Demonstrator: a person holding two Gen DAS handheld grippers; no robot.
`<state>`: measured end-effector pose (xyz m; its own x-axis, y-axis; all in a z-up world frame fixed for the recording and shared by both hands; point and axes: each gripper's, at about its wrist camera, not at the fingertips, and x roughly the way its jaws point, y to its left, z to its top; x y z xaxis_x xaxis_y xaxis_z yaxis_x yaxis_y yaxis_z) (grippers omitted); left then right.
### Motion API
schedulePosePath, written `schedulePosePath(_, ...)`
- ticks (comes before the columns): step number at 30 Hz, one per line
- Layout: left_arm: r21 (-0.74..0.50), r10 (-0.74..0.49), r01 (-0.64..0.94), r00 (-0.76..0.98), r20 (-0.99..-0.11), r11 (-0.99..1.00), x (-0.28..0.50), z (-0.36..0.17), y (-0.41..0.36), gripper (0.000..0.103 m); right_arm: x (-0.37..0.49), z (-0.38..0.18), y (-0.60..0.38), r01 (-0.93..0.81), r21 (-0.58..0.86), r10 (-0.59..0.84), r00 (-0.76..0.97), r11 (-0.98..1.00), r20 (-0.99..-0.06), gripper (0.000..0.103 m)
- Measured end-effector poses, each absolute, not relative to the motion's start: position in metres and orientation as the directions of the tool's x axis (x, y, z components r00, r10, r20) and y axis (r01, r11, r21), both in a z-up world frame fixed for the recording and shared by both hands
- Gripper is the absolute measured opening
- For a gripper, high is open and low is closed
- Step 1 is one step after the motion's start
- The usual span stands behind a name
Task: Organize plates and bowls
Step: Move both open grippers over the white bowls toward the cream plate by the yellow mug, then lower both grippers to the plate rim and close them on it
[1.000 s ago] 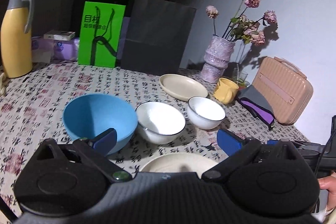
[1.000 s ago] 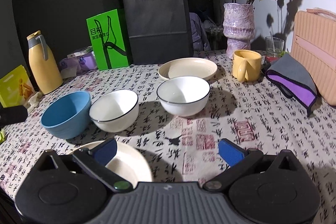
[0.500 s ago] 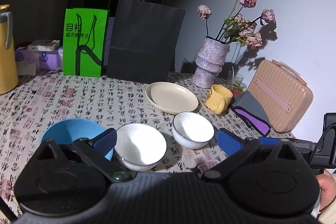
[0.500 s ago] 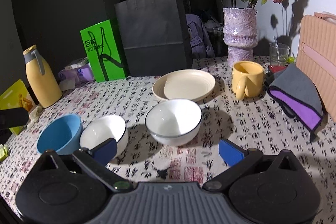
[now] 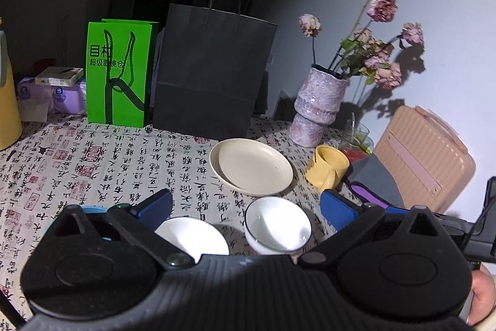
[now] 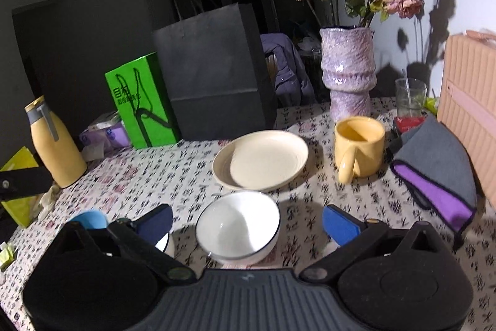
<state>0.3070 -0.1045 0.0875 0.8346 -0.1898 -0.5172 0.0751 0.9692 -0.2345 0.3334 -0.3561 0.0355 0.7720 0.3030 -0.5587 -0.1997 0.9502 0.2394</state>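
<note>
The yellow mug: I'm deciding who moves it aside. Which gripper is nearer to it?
Right, probably. The right gripper has the yellow mug close ahead, to its right. From the left gripper, the mug sits smaller and farther off, also ahead-right.

Both cameras sit low above the table, each looking forward along its own fingers toward the back wall. The left view looks from further left. The right view is nearer to the round cream ceramic plate (image 6: pixel 262 158), which both views share (image 5: pixel 251 166).

Bare tablecloth (image 5: pixel 102 166) left of cream plate (image 5: pixel 252 166); yellow mug (image 5: pixel 330 169) crowds its right.
</note>
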Motion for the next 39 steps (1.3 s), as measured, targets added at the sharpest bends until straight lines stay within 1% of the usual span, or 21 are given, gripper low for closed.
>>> schedulePosePath(4, -0.246, -0.177, 0.049, 0.829, -0.531, 0.968, 0.326, 0.088, -0.11, 0.103, 0.348, 0.045, -0.362, -0.211, 0.25, 0.318, 0.774, 0.945, -0.547, 0.103)
schedulePosePath(7, -0.258, -0.173, 0.034, 0.823, -0.541, 0.966, 0.339, 0.087, -0.115, 0.103, 0.362, 0.05, -0.365, -0.217, 0.232, 0.312, 0.776, 0.948, -0.548, 0.103)
schedulePosePath(12, -0.272, -0.153, -0.006, 0.814, -0.56, 0.962, 0.363, 0.086, -0.123, 0.103, 0.392, 0.059, -0.376, -0.242, 0.325, 0.391, 0.736, 0.914, -0.552, 0.103)
schedulePosePath(14, -0.28, -0.144, -0.027, 0.808, -0.571, 0.96, 0.373, 0.084, -0.124, 0.103, 0.406, 0.061, -0.378, -0.226, 0.311, 0.37, 0.742, 0.923, -0.559, 0.103)
schedulePosePath(21, -0.296, -0.084, -0.125, 0.794, -0.603, 0.947, 0.414, 0.078, -0.126, 0.103, 0.458, 0.048, -0.378, -0.225, 0.317, 0.379, 0.702, 0.921, -0.603, 0.102)
schedulePosePath(23, -0.311, -0.075, -0.153, 0.786, -0.614, 0.938, 0.427, 0.075, -0.126, 0.103, 0.475, 0.042, -0.377, -0.222, 0.318, 0.38, 0.688, 0.922, -0.618, 0.097)
schedulePosePath(28, -0.302, -0.027, -0.213, 0.775, -0.631, 0.929, 0.458, 0.064, -0.13, 0.103, 0.513, 0.023, -0.374, -0.214, 0.309, 0.371, 0.655, 0.927, -0.658, 0.094)
schedulePosePath(30, -0.281, 0.001, -0.235, 0.769, -0.64, 0.93, 0.47, 0.058, -0.131, 0.103, 0.526, 0.015, -0.371, -0.218, 0.301, 0.368, 0.644, 0.928, -0.67, 0.092)
schedulePosePath(32, -0.266, 0.039, -0.272, 0.763, -0.645, 0.925, 0.482, 0.05, -0.131, 0.103, 0.538, 0.006, -0.368, -0.224, 0.3, 0.373, 0.631, 0.927, -0.68, 0.085)
schedulePosePath(34, -0.25, 0.069, -0.304, 0.751, -0.657, 0.919, 0.497, 0.042, -0.131, 0.103, 0.548, -0.004, -0.364, -0.227, 0.288, 0.366, 0.622, 0.93, -0.692, 0.083)
schedulePosePath(36, -0.219, 0.1, -0.328, 0.731, -0.675, 0.919, 0.512, 0.033, -0.133, 0.103, 0.559, -0.015, -0.36, -0.22, 0.266, 0.345, 0.619, 0.939, -0.706, 0.077)
schedulePosePath(38, -0.188, 0.128, -0.349, 0.71, -0.692, 0.918, 0.527, 0.024, -0.135, 0.103, 0.571, -0.026, -0.356, -0.216, 0.25, 0.33, 0.611, 0.944, -0.72, 0.067)
schedulePosePath(39, -0.174, 0.139, -0.355, 0.702, -0.699, 0.918, 0.533, 0.019, -0.136, 0.103, 0.576, -0.032, -0.354, -0.211, 0.246, 0.323, 0.606, 0.946, -0.727, 0.065)
